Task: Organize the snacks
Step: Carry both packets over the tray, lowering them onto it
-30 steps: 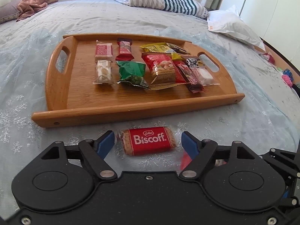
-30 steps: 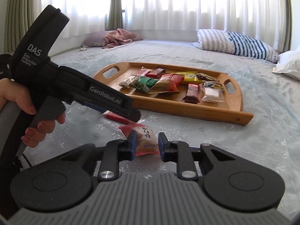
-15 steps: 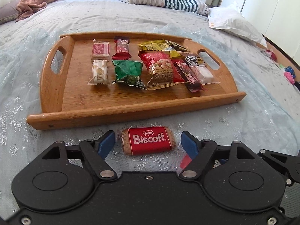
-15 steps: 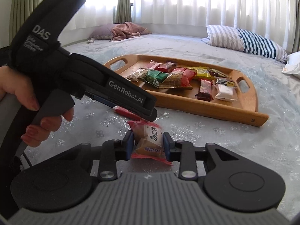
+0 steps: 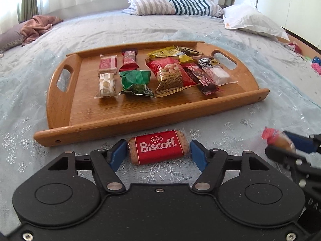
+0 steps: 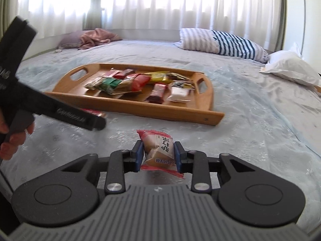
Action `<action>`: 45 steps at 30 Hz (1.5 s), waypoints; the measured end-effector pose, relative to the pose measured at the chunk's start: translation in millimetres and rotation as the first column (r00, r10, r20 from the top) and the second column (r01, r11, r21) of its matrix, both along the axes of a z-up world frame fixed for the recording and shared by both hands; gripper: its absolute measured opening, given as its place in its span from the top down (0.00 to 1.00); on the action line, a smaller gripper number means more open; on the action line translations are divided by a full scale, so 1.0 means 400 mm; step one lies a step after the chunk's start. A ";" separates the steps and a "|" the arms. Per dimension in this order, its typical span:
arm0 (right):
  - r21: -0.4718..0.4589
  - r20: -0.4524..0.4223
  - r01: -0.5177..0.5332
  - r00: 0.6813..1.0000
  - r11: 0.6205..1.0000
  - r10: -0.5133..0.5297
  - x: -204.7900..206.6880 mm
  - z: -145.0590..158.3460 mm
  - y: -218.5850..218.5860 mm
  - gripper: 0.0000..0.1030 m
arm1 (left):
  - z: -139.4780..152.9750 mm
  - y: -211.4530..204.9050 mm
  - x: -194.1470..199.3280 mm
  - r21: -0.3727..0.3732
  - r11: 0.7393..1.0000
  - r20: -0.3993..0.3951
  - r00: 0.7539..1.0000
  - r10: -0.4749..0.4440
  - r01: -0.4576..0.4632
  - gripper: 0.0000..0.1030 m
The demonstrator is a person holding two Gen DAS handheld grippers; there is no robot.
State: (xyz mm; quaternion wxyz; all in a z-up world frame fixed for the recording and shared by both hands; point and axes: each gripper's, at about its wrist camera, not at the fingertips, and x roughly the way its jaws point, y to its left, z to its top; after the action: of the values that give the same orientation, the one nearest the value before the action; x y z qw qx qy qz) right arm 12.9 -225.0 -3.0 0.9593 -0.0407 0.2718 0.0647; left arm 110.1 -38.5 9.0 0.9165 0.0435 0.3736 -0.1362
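Note:
A wooden tray [image 5: 60, 112] on the bed holds several snack packets; it also shows in the right wrist view [image 6: 180, 111]. A red Biscoff biscuit [image 5: 158, 147] lies on the bedspread just in front of the tray, between the blue pads of my left gripper [image 5: 158, 154]; the pads stand close to its ends, with a small gap on the right. My right gripper [image 6: 158, 156] is shut on a red-edged pastry packet [image 6: 159, 150] and holds it above the bedspread. The right gripper and packet also show blurred in the left wrist view [image 5: 280, 140].
A striped pillow [image 5: 176, 4] and a white pillow [image 5: 252, 20] lie at the far end of the bed. A pink blanket [image 5: 36, 26] lies far left. Small items [image 5: 315, 64] sit at the right bed edge. The left gripper's body [image 6: 50, 108] crosses the right wrist view.
My left gripper's fingers have closed in around the Biscoff. My right gripper has lifted the pastry packet off the bedspread and moved right, toward the tray's near corner.

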 end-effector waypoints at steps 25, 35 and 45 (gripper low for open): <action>0.025 0.100 0.088 0.991 0.996 -0.090 0.138 0.090 -0.048 0.65 | 0.163 0.164 0.035 -0.089 0.987 0.113 0.983 0.144 -0.134 0.37; -0.033 0.096 0.152 0.984 0.988 -0.149 0.249 0.079 -0.051 0.65 | 0.131 0.217 0.149 -0.117 0.960 0.082 0.961 0.264 -0.254 0.38; -0.066 0.071 0.199 0.978 0.978 -0.194 0.336 0.045 -0.036 0.65 | 0.097 0.227 0.234 -0.210 0.879 0.001 0.899 0.437 -0.427 0.37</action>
State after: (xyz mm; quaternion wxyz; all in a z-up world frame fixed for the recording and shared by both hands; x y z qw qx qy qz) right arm 147.2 -239.4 15.1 0.9671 -0.0505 0.2459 -0.0417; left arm 203.9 52.4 48.0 0.9320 -0.1322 0.3356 0.0351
